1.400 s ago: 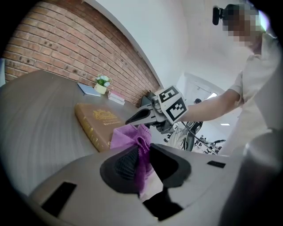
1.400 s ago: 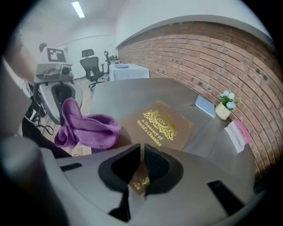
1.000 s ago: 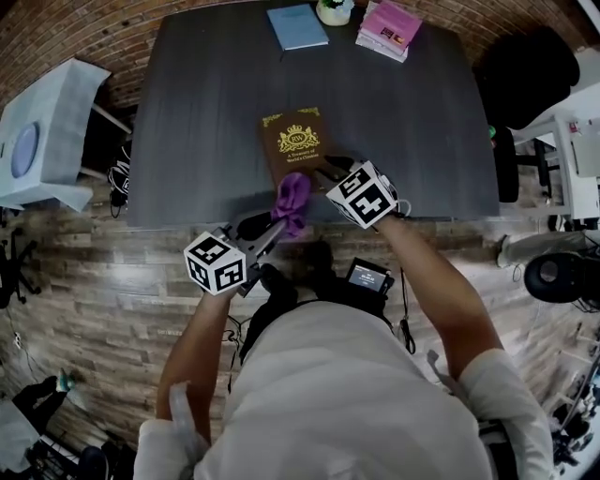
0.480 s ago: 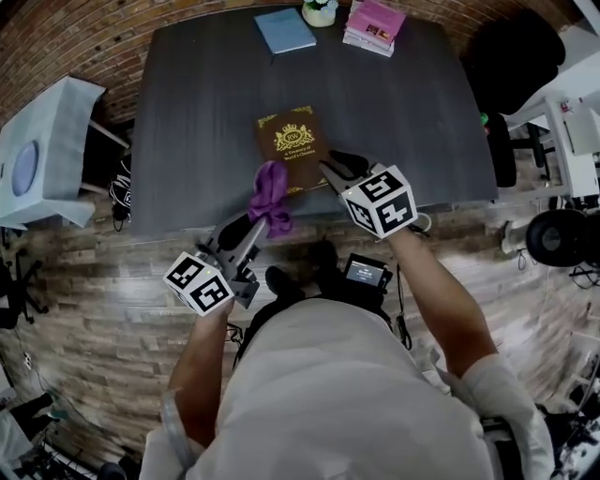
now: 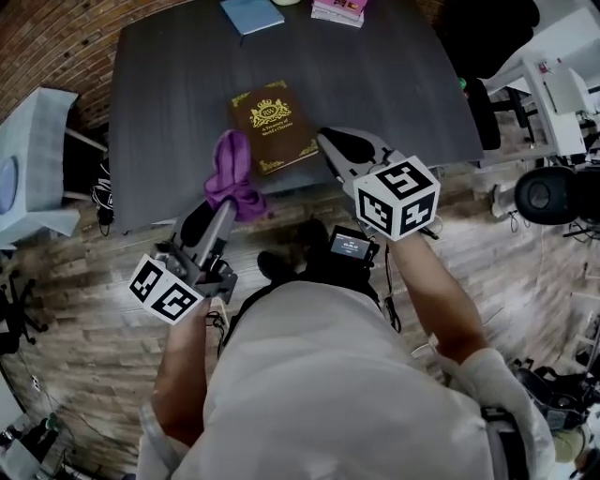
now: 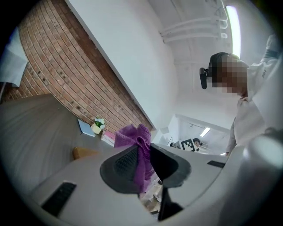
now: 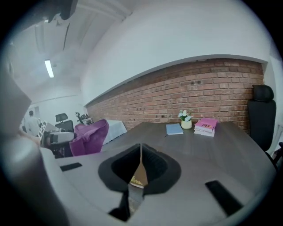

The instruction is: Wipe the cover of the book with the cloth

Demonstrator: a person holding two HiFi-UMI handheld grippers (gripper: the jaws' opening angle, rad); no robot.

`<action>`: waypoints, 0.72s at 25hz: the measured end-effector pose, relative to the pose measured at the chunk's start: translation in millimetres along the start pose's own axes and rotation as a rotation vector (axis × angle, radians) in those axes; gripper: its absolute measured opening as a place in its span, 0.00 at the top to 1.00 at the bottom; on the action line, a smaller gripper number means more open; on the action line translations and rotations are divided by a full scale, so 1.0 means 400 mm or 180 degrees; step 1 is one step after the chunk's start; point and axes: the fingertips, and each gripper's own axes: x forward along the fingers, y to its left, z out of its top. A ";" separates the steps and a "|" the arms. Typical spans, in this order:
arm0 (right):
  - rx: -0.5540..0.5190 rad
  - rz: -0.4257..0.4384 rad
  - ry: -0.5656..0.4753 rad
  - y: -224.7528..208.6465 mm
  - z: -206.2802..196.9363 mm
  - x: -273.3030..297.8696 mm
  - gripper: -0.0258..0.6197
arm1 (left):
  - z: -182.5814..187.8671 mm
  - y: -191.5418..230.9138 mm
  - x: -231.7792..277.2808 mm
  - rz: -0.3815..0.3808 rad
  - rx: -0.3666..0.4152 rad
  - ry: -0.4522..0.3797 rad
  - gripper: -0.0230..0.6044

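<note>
Jaws on my left gripper point(image 6: 145, 154) pinch the cloth point(image 6: 131, 135); those on my right gripper point(image 7: 140, 154) have just closed, empty. Only the head view shows the book point(image 5: 274, 127) whole, on the table point(image 5: 169, 112) between both tips.

Purple cloth point(image 5: 232, 175), brown gold-crested book point(image 5: 273, 128)

Open tabletop point(image 5: 159, 112) beside brown book point(image 5: 273, 126), pink books point(image 5: 339, 9), blue notebook point(image 5: 251, 14) along far edge

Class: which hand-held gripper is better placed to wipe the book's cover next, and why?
Left. The left hand-held gripper grips the purple cloth near the book; the right hand-held gripper is shut and empty.
</note>
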 end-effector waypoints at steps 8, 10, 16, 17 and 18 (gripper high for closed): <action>0.0263 0.0109 -0.0321 0.034 0.044 -0.134 0.94 | 0.055 -0.089 -0.024 -0.0066 0.0160 -0.0198 0.82; 0.0294 0.0144 -0.0351 0.030 0.046 -0.165 0.94 | 0.062 -0.111 -0.028 -0.0039 0.0173 -0.0270 0.82; 0.0277 0.0262 -0.0281 -0.006 0.027 -0.240 0.94 | 0.042 -0.179 -0.002 0.0080 0.0127 -0.0404 0.82; 0.0281 0.0279 -0.0271 -0.013 0.023 -0.253 0.94 | 0.036 -0.191 0.007 0.0089 0.0126 -0.0410 0.82; 0.0287 0.0295 -0.0259 -0.019 0.019 -0.265 0.94 | 0.030 -0.203 0.015 0.0098 0.0123 -0.0418 0.82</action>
